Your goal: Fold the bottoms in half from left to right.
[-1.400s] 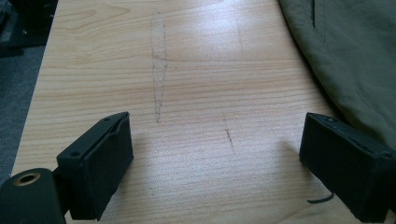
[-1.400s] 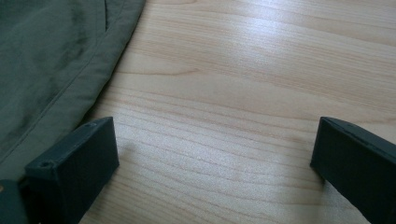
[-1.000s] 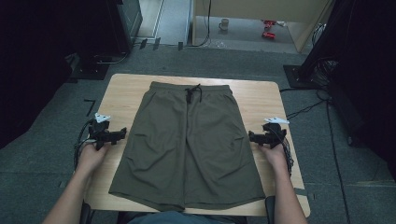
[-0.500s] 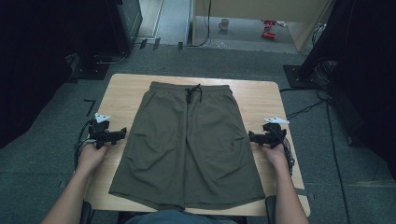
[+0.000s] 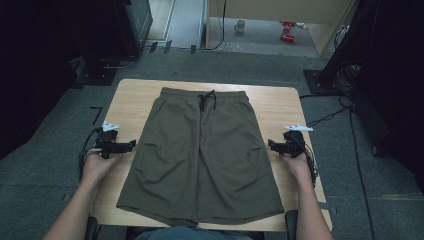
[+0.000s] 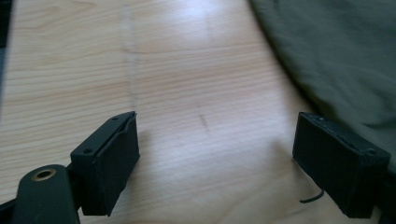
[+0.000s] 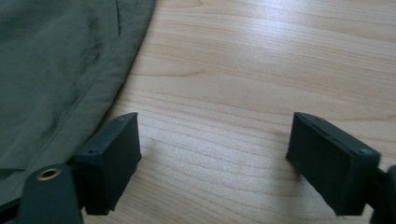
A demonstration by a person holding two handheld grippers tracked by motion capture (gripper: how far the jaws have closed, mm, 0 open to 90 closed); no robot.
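At 7 o'clock on the wooden table [image 5: 131, 102], the left gripper [image 5: 131, 145] rests with jaws wide apart, just lately closing a little, bare wood between them. At 4 o'clock the right gripper [image 5: 271, 145] likewise gapes, jaws just closing somewhat, gripping nothing. Between them the olive shorts [image 5: 205, 155] lie flat, waistband and drawstring [image 5: 206, 99] toward 12 o'clock

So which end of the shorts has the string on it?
The far end of the shorts: the waistband, where the dark drawstring hangs. The near end is two plain leg hems.
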